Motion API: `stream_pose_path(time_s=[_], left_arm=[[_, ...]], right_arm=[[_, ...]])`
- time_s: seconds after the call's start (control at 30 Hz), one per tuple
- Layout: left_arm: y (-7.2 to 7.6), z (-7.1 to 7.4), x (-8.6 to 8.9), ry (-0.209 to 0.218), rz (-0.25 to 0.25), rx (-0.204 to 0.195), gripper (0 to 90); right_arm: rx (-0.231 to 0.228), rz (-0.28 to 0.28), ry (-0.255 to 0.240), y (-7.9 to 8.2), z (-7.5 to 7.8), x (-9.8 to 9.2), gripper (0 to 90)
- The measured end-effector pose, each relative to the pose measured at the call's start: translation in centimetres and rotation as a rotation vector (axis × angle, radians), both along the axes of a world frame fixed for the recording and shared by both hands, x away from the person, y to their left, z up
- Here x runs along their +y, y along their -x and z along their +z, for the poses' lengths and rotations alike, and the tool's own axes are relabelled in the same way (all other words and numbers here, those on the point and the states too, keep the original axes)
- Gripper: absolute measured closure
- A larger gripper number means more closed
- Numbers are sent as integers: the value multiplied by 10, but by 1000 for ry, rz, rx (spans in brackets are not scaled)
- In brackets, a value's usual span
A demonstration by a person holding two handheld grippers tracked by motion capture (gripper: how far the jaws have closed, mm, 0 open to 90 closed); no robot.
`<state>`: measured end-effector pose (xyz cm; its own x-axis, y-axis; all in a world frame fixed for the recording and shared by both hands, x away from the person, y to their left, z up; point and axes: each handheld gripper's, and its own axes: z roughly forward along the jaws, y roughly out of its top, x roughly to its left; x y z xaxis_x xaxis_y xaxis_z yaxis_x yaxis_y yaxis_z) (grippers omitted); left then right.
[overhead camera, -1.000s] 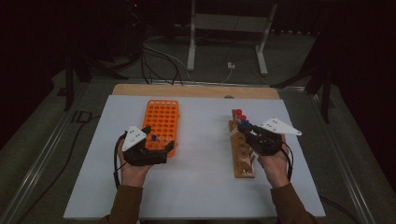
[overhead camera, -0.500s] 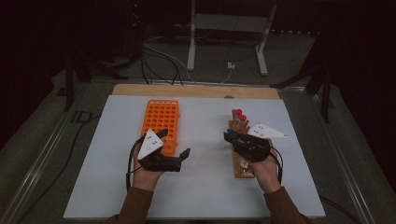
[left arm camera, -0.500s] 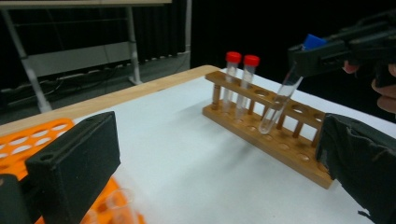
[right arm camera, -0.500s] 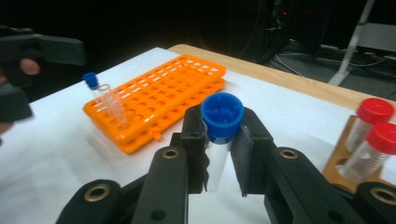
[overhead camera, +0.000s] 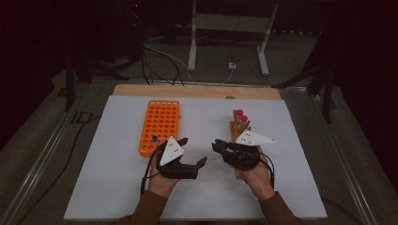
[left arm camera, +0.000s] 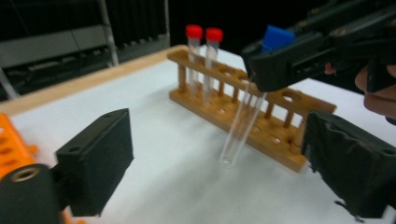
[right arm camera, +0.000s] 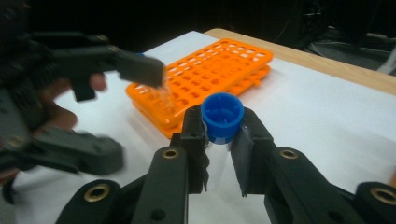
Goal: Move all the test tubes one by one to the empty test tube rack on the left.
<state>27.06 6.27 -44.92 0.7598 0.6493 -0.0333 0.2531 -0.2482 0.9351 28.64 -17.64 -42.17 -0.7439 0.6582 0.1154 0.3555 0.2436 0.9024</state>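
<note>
gripping a clear test tube just under its blue cap, the right gripper has its jaws clamped tight on the glass, and the tube hangs over the white table between the two hands, clear of both racks. in the left gripper view it hangs at about 12 o'clock from the jaws, its rounded bottom just above the table, with the wooden rack behind it.

the left gripper faces it from 9 o'clock in the high view, jaws spread wide with nothing between them. they have just been closing a little, and still nothing is pinched.

farther out at 11 o'clock from the left hand sits the orange rack, with one blue-capped tube standing in its near rows. behind the right hand, at about 12 o'clock, the wooden rack runs away from the person, and two red-capped tubes stand upright at its far end. beyond the white sheet, a strip of wooden tabletop edge.
</note>
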Motion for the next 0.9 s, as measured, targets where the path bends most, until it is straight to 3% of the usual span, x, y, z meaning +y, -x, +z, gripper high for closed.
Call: stream_pose_path(time_s=[0.23, 0.53, 0.9], left_arm=[[1, -10, -15, -54, -29, 37, 180], [3, -15, -20, -77, -63, 41, 561], [2, -15, -18, -71, -90, 56, 754]], right_arm=[[32, 31, -7, 2, -4, 8, 764], [52, 64, -4, 6, -8, 16, 764], [55, 84, 8, 7, -10, 19, 765]])
